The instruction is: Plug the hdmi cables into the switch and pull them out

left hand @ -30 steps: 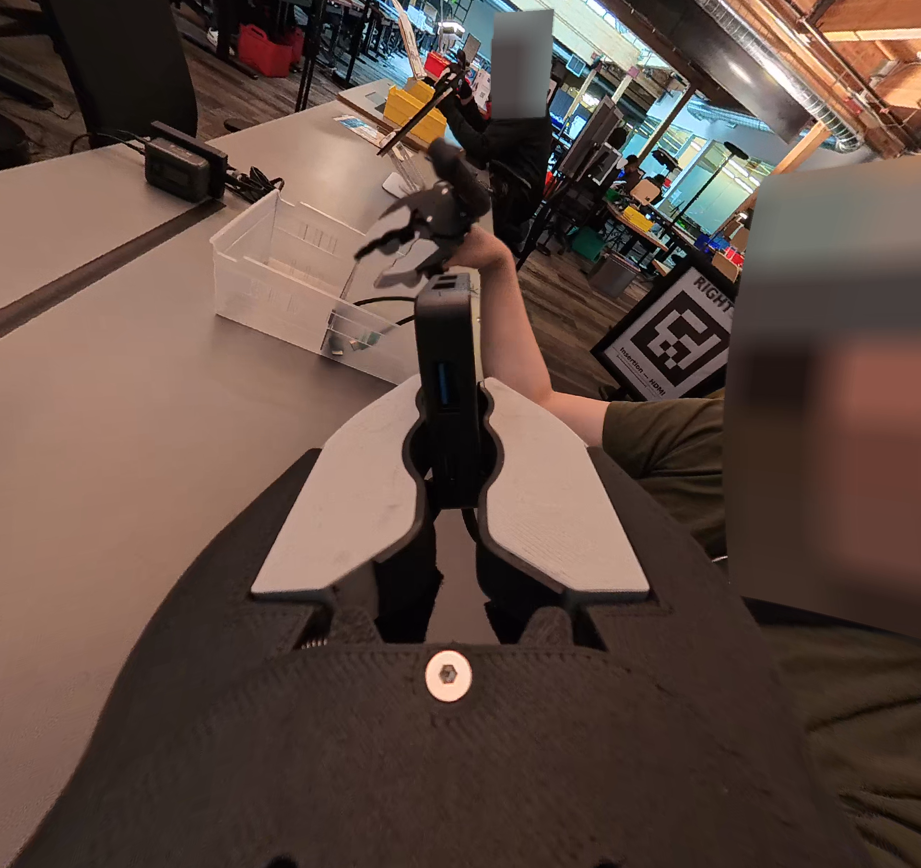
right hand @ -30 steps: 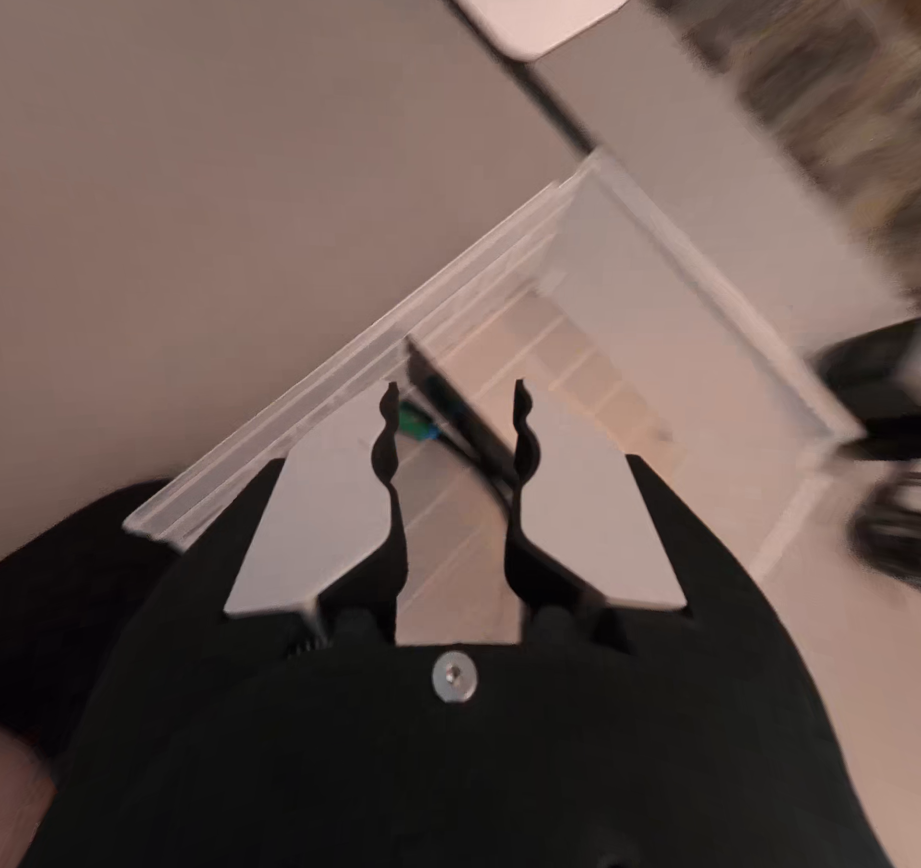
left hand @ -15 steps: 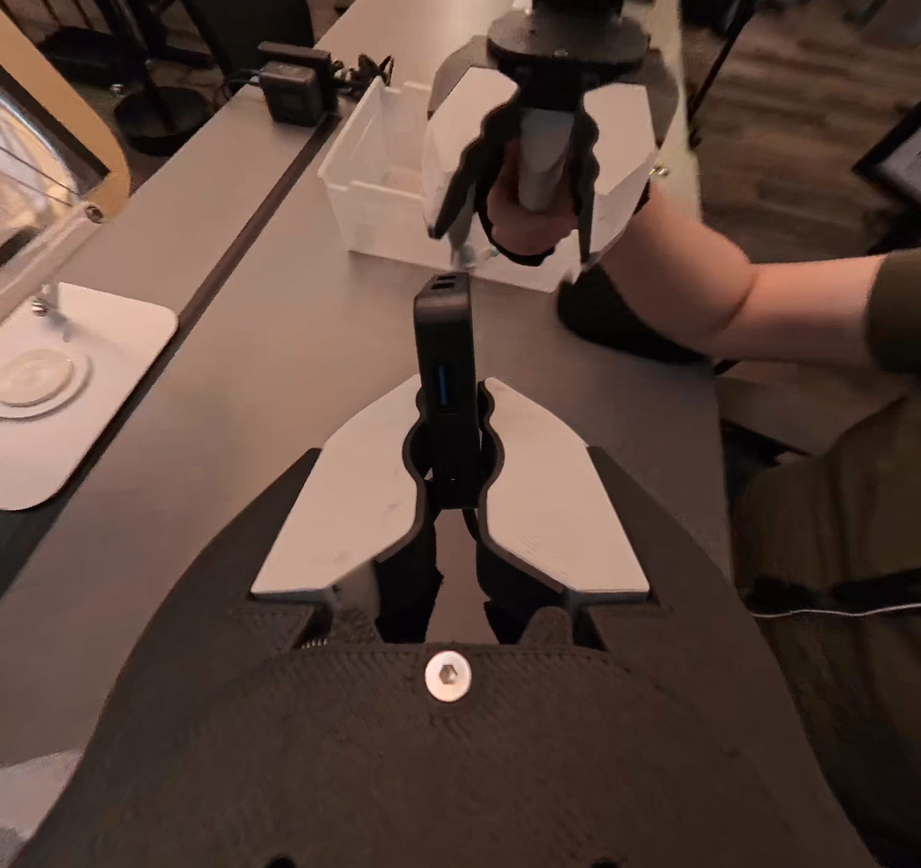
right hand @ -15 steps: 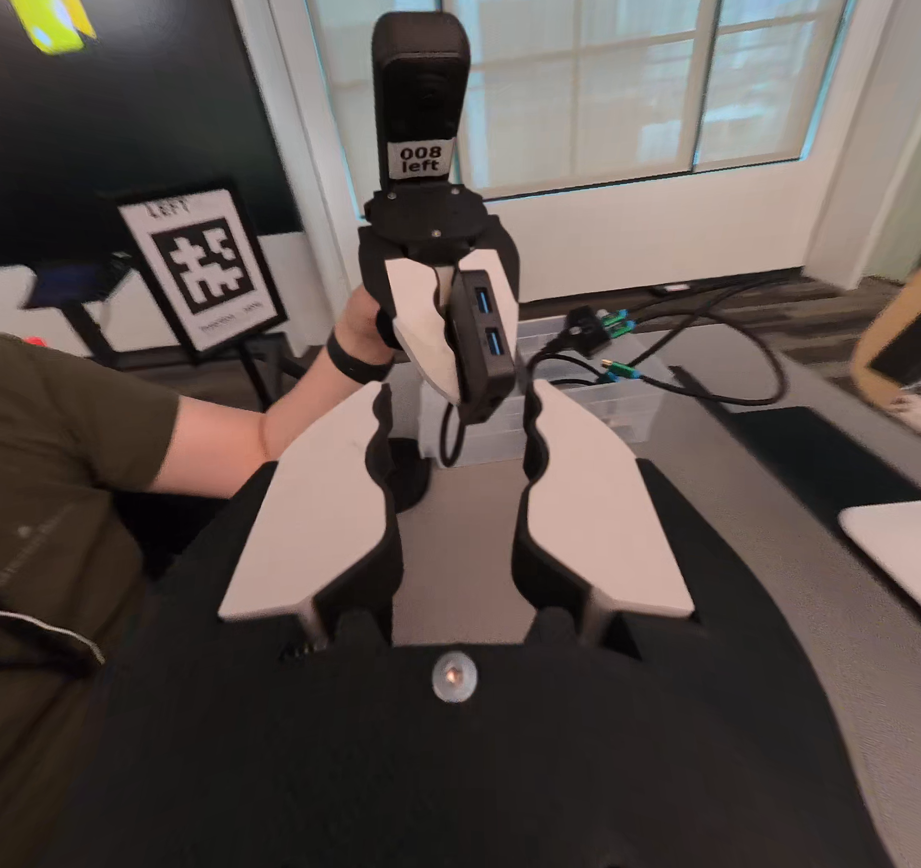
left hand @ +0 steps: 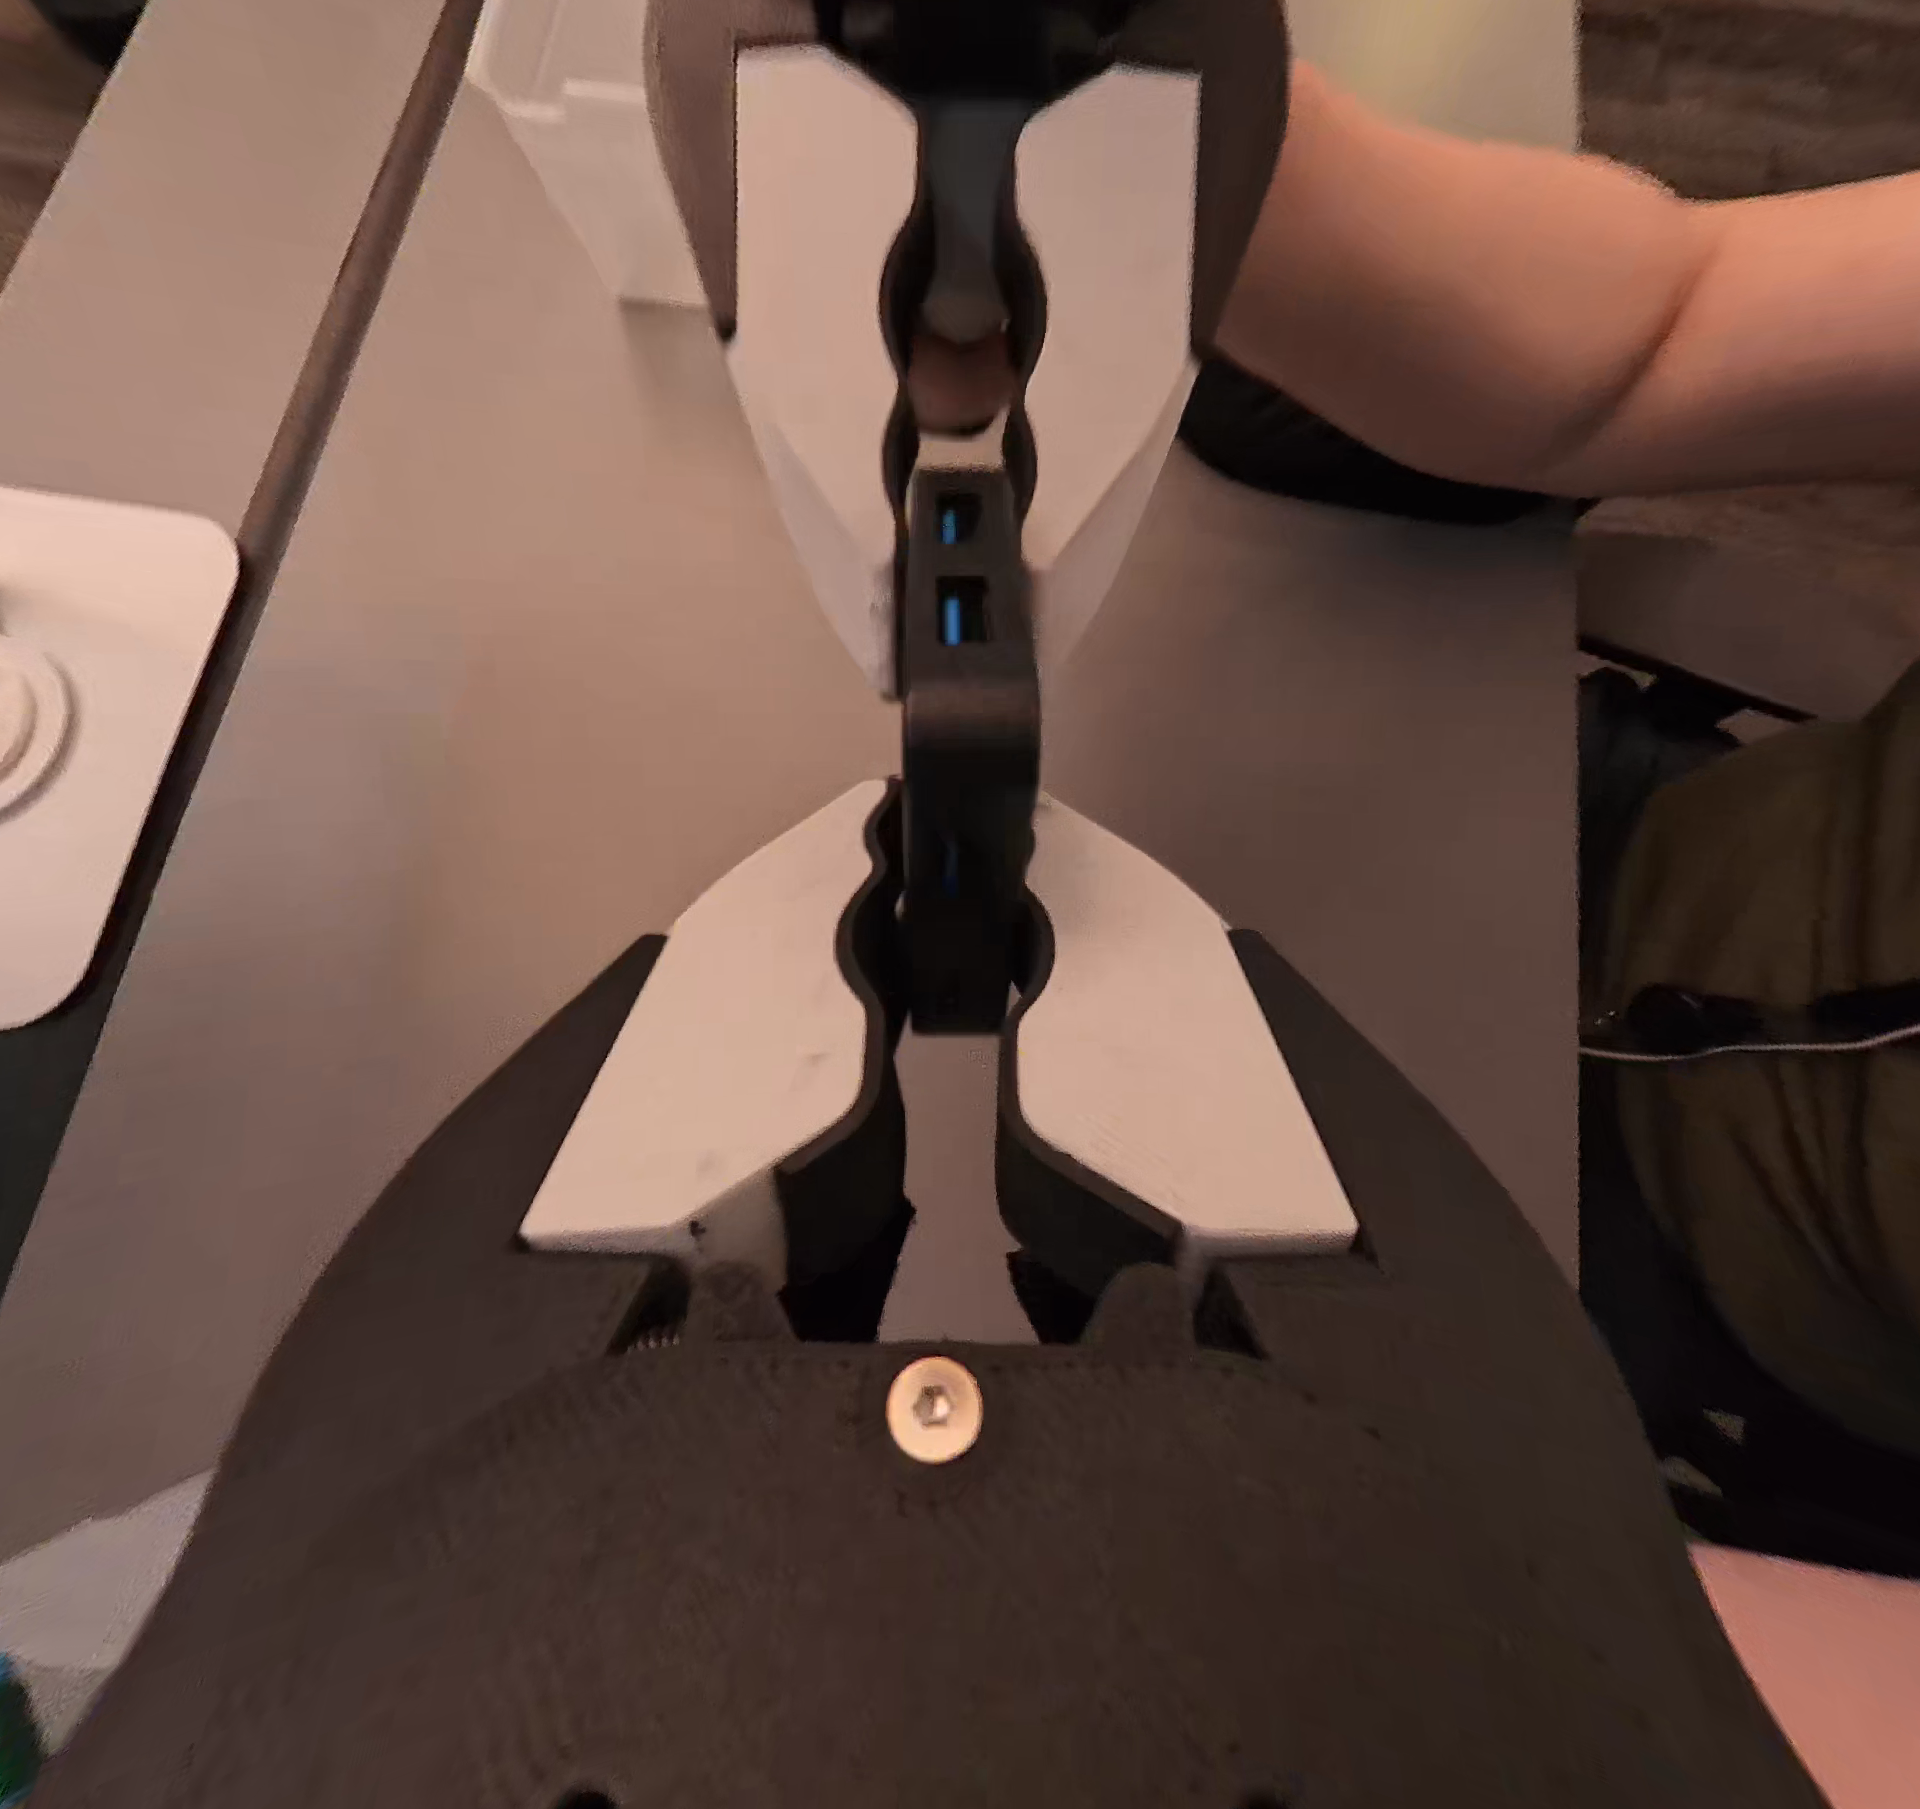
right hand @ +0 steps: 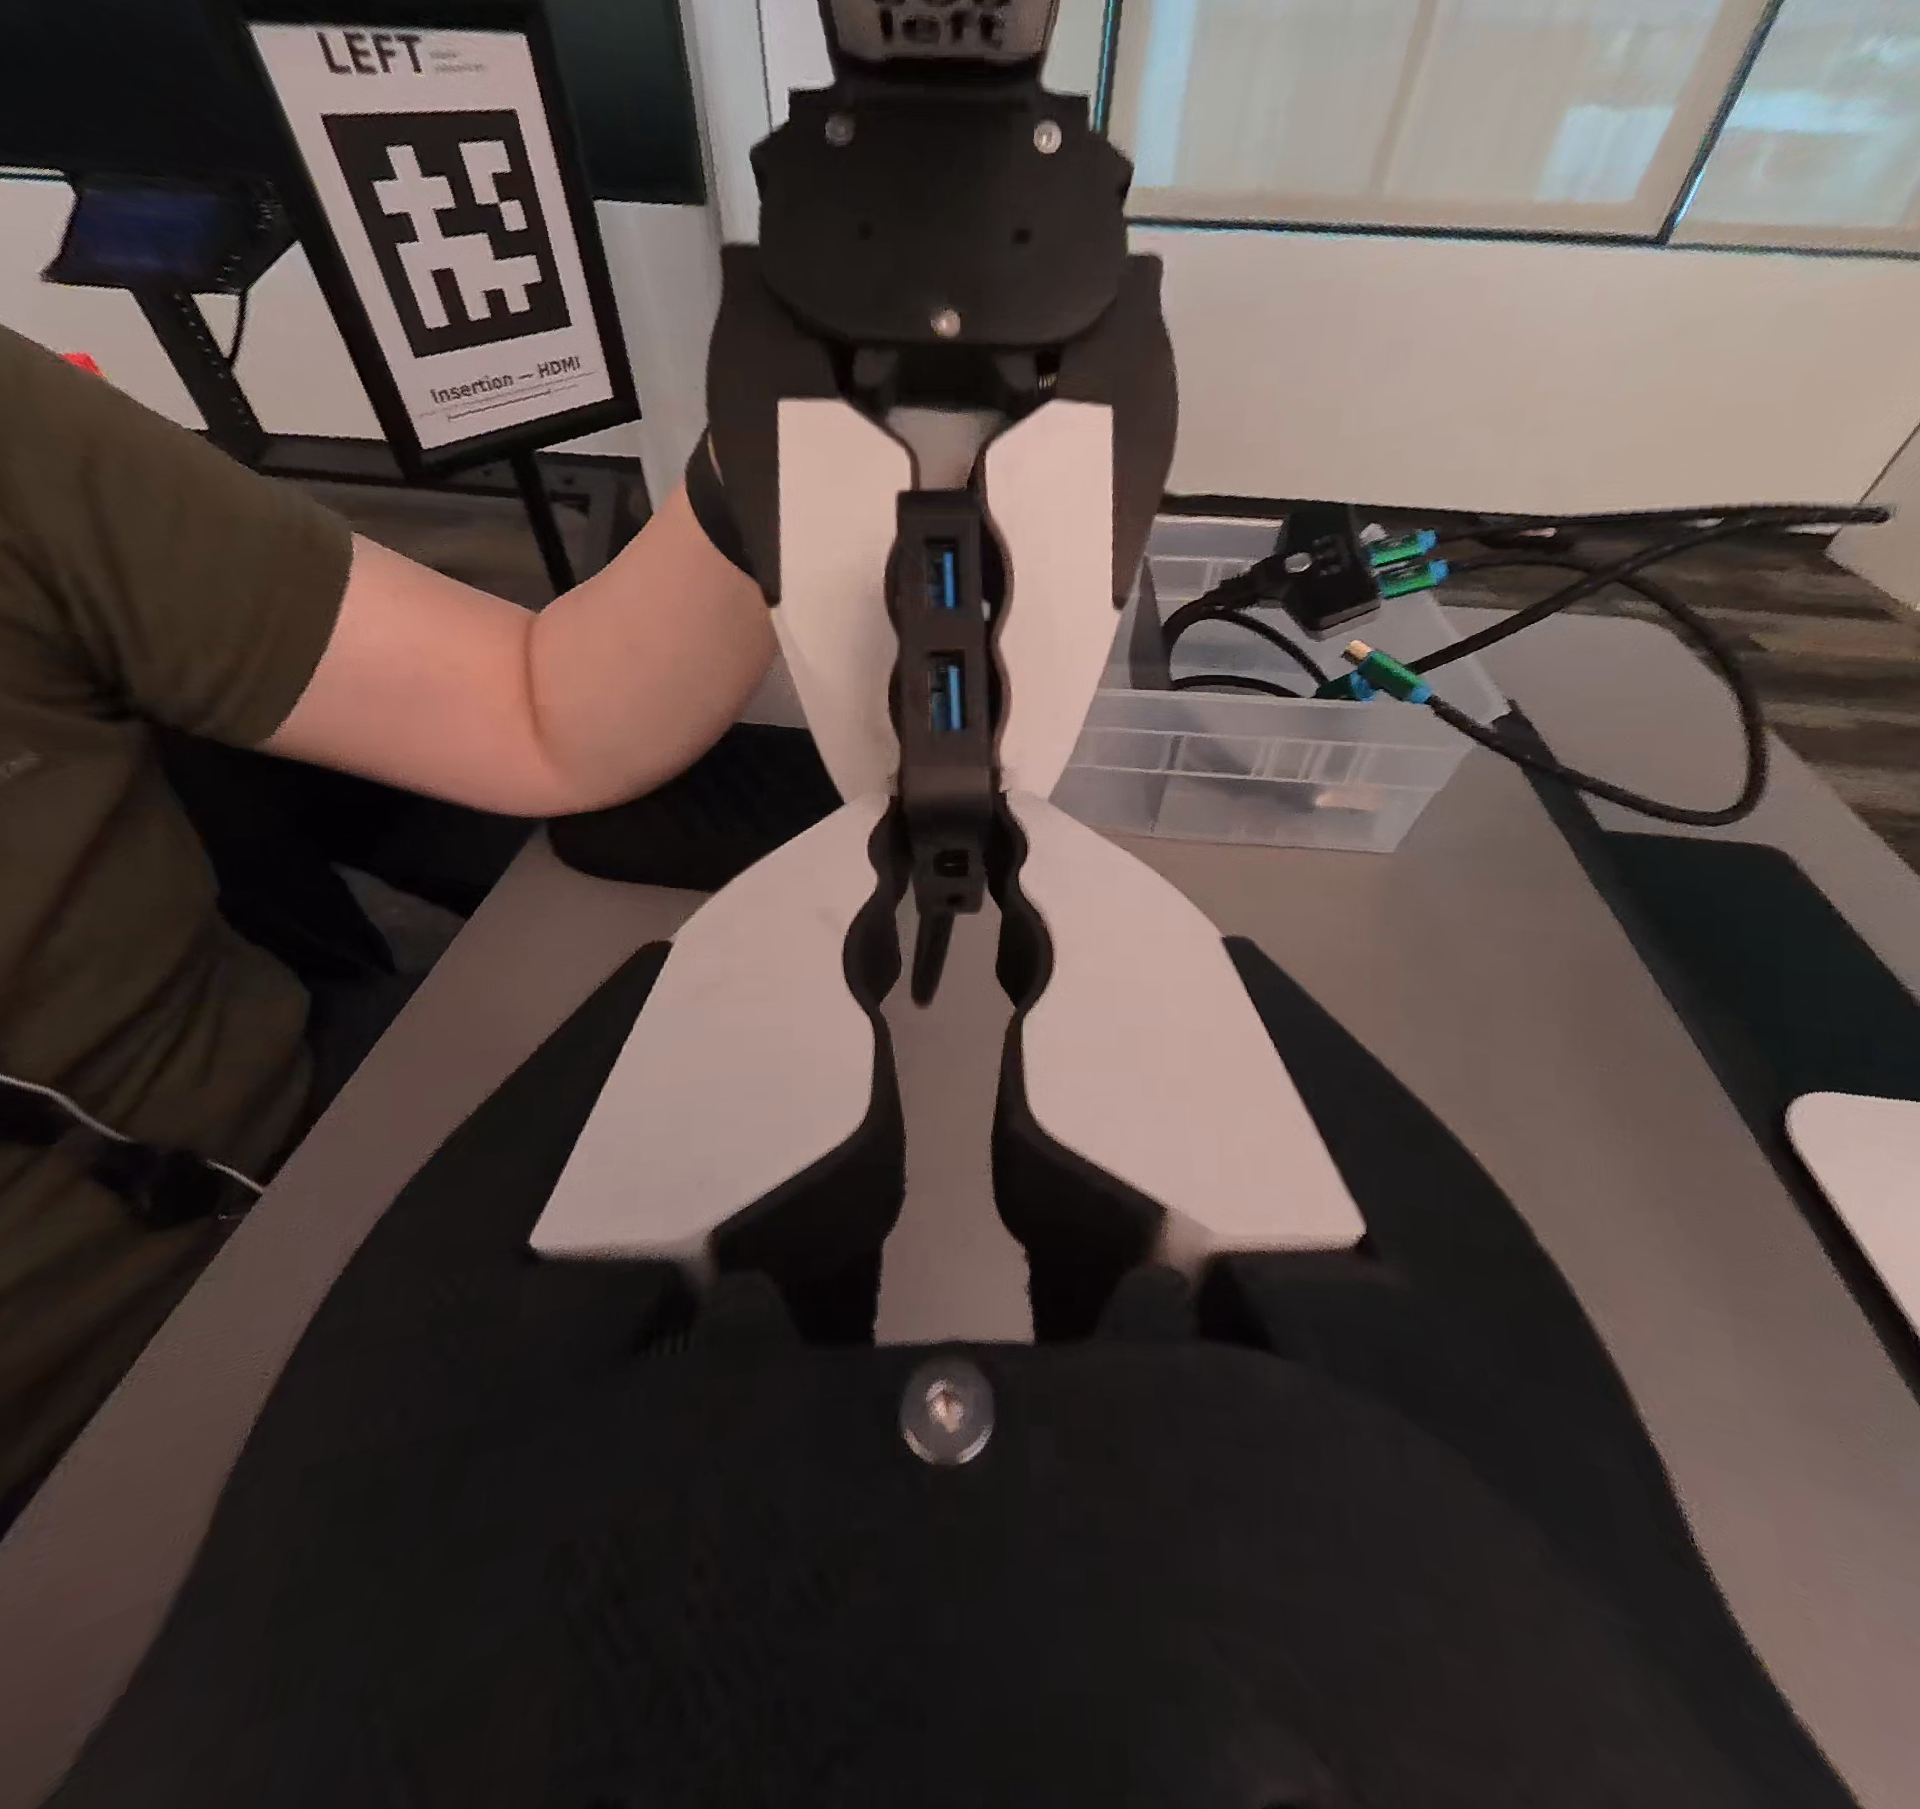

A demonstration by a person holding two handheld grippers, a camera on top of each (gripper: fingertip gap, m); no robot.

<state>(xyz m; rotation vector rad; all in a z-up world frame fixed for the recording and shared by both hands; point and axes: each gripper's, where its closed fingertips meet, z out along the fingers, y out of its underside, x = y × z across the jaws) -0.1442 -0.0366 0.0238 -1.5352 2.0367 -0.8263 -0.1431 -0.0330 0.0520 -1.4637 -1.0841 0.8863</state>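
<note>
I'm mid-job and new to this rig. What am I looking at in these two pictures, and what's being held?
A person holds two hand-held pincers, each with a camera looking along its fingers. So each picture shows its own gripper at the bottom and the other one opposite. The left gripper clamps the black switch. The right gripper straddles its free end; whether it presses is unclear. Behind, on the grey table, a clear bin holds green-tipped cables.

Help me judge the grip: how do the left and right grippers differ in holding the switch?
The left gripper clamps the switch along most of its length; the right gripper only flanks its cabled end at the fingertips, contact unclear. Both point at each other in line.
</note>
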